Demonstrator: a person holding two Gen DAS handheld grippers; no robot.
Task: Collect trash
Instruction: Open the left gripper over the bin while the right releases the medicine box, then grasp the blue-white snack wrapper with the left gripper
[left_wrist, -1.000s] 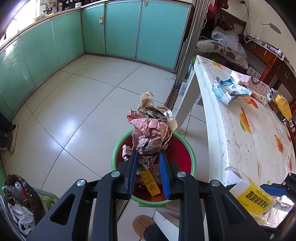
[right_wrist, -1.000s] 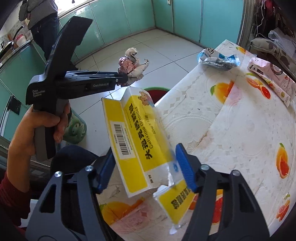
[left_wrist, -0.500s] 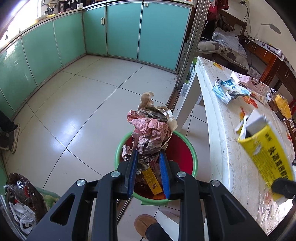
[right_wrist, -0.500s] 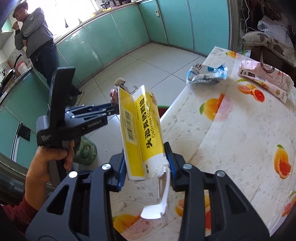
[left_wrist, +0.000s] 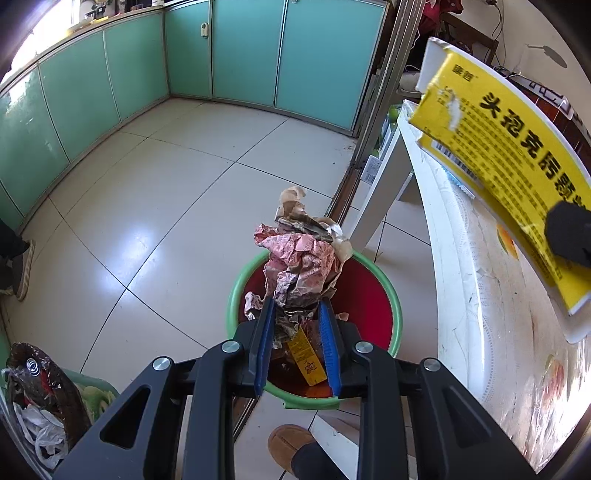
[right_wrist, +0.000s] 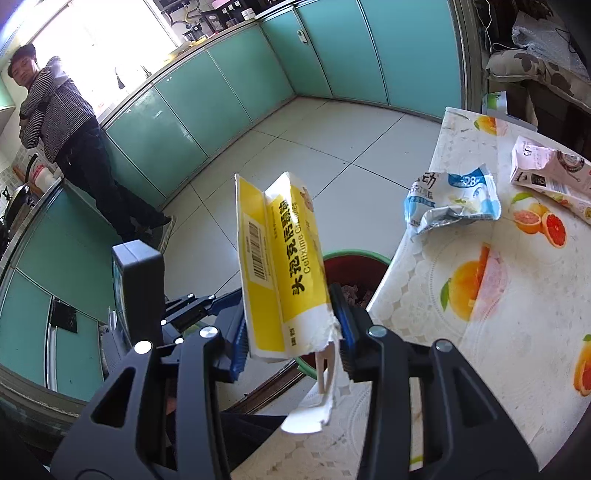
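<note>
The yellow box, torn at its lower end, is sitting upright between the blue pads of the right gripper, which is clamping it in the air beside the table edge; the jaws have just been closing and then easing a little on it. Below it, the bin with a green rim is standing on the tiled floor close to the table. The left gripper is squeezing a crumpled paper wad above the bin. On the table are lying 2 more pieces, a blue-white wrapper and a pink carton. A person is standing by the cabinets.
</note>
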